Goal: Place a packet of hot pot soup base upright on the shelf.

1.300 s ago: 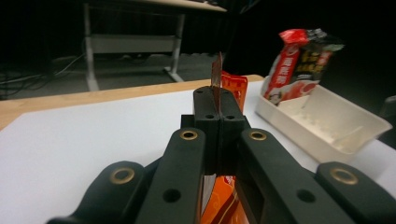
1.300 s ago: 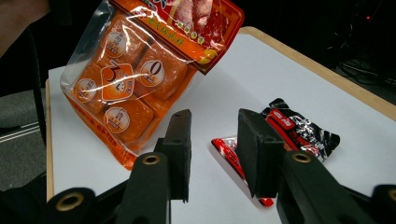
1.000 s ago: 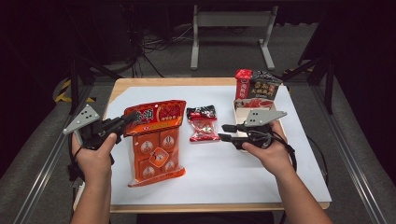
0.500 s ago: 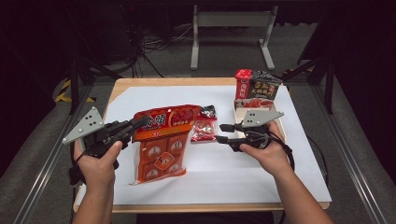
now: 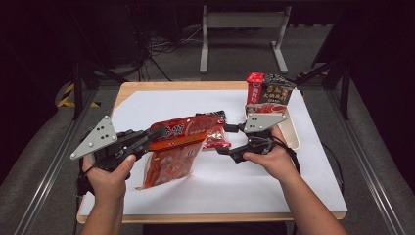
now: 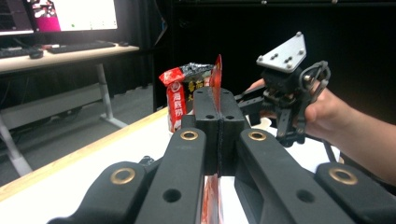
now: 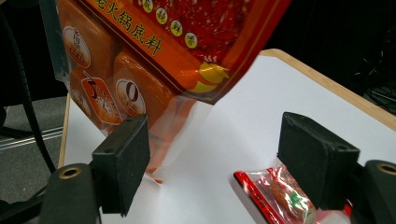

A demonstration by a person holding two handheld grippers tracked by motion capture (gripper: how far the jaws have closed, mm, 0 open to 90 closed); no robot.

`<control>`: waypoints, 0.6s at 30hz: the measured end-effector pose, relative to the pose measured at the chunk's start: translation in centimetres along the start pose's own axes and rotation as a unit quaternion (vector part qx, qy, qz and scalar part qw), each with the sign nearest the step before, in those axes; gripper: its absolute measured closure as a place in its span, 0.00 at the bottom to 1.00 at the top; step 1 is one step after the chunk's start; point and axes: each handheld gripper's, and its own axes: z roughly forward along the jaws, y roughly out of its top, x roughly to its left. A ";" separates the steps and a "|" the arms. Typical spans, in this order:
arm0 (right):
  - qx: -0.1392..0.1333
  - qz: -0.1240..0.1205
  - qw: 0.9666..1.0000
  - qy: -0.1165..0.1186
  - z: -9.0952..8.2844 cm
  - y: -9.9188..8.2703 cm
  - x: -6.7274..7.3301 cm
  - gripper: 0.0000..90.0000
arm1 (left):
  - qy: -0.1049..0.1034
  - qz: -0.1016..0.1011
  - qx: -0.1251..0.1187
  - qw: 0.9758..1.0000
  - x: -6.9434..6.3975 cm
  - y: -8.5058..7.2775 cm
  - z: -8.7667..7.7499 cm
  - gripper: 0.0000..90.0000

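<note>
A big red-and-orange sauce packet (image 5: 180,142) hangs tilted above the white sheet, with my left gripper (image 5: 159,133) shut on its top edge. In the left gripper view the jaws (image 6: 218,105) meet on that thin red edge (image 6: 216,74). My right gripper (image 5: 224,139) stands open just right of the packet; its jaws have just been opening and its pads press on nothing. In the right gripper view the packet (image 7: 154,51) hangs in front of the jaws (image 7: 219,161). A small red snack packet (image 7: 280,196) lies on the sheet by one jaw.
A red-and-black box (image 5: 269,93) stands upright in a pale tray (image 5: 295,134) at the back right. The white sheet (image 5: 244,186) covers most of the wooden table (image 5: 147,86). Metal rails run along both sides.
The left gripper has lifted the big packet off the sheet and carried it right, over the small packet. The right gripper's jaws have spread wider; that hand stayed in place.
</note>
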 end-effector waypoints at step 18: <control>-0.007 -0.017 0.998 0.059 3.5 -0.4 0.5 0.22 | -0.035 0.006 -0.018 0.999 -0.9 0.7 1.3 1.00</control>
